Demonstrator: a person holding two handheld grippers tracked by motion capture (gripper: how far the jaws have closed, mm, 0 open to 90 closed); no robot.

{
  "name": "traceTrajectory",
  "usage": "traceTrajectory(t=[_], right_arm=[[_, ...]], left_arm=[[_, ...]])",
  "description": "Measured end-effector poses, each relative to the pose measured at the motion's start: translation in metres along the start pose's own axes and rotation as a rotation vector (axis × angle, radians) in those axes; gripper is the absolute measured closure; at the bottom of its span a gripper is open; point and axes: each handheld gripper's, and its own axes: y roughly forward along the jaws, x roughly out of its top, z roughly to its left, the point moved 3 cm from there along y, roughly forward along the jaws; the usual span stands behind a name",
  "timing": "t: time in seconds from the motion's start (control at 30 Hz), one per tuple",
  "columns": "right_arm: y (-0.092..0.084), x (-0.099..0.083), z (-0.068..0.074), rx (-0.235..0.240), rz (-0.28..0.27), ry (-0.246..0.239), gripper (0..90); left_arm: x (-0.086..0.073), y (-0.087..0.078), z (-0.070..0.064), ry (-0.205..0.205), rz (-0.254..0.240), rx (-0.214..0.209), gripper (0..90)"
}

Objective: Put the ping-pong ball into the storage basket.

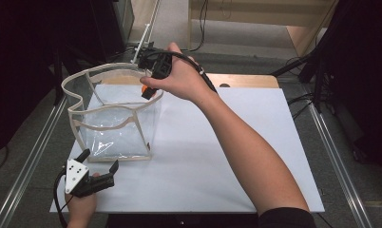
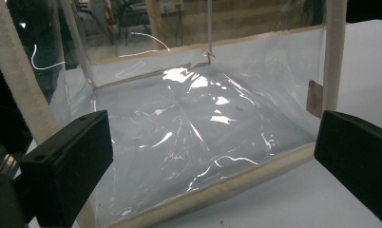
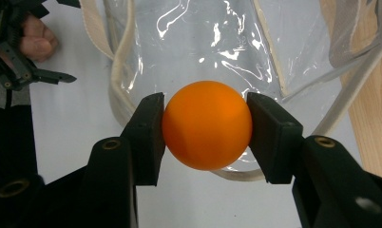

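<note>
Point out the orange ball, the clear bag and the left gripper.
orange ball (image 3: 206,131), right gripper view, middle of the ball.
clear bag (image 1: 114,128), high view, its near clear wall.
left gripper (image 1: 100,160), high view, midway between its fingers.

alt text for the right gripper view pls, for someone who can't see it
Two black jaws grip an orange ball from either side, held above the open top of a clear plastic bag with cream trim, on a white table. At upper left, farther off, a hand holds the left gripper.
</note>
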Motion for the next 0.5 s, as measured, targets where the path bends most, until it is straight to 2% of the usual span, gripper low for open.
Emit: traceTrajectory(t=[0.37, 0.5], right_arm=[[0.007, -0.001, -0.01, -0.035, 0.006, 0.036, 47.7], [0.005, -0.003, -0.012, -0.075, -0.007, 0.07, 32.8]], left_arm=[[0.0, 0.0, 0.0, -0.007, -0.002, -0.002, 0.0], [0.0, 0.0, 0.0, -0.007, -0.003, -0.002, 0.0]])
